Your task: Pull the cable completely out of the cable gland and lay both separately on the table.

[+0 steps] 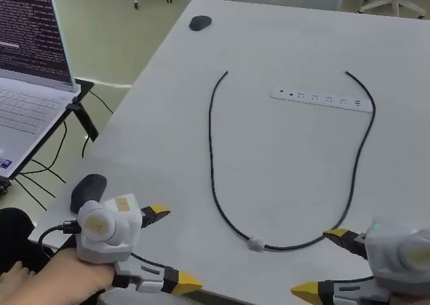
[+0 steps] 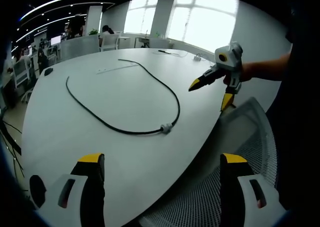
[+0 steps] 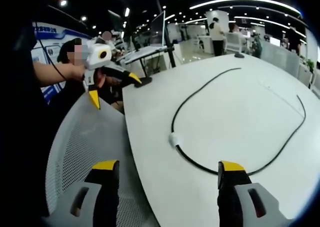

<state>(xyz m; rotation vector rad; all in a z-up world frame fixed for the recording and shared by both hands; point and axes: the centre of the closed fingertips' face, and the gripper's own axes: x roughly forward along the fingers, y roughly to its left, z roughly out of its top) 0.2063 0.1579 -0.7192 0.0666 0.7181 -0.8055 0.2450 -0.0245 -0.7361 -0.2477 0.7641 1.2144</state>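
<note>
A long black cable [image 1: 211, 150] lies in a U on the white table [image 1: 282, 164], both ends pointing away from me. The small white cable gland [image 1: 256, 244] sits threaded on it at the bottom of the U, near the front edge. My left gripper [image 1: 178, 249] hovers open at the front-left corner, left of the gland. My right gripper [image 1: 314, 263] is open at the front right, close to the cable's bend. In the left gripper view the gland [image 2: 165, 129] lies ahead of the open jaws. The right gripper view has the gland [image 3: 173, 139] just ahead of its jaws.
A white power strip [image 1: 321, 99] lies between the cable's far ends. One dark mouse [image 1: 200, 23] sits at the far edge, another [image 1: 88, 191] at the left edge. A laptop [image 1: 27, 70] stands left of the table. A mesh chair [image 2: 240, 152] is against the front edge.
</note>
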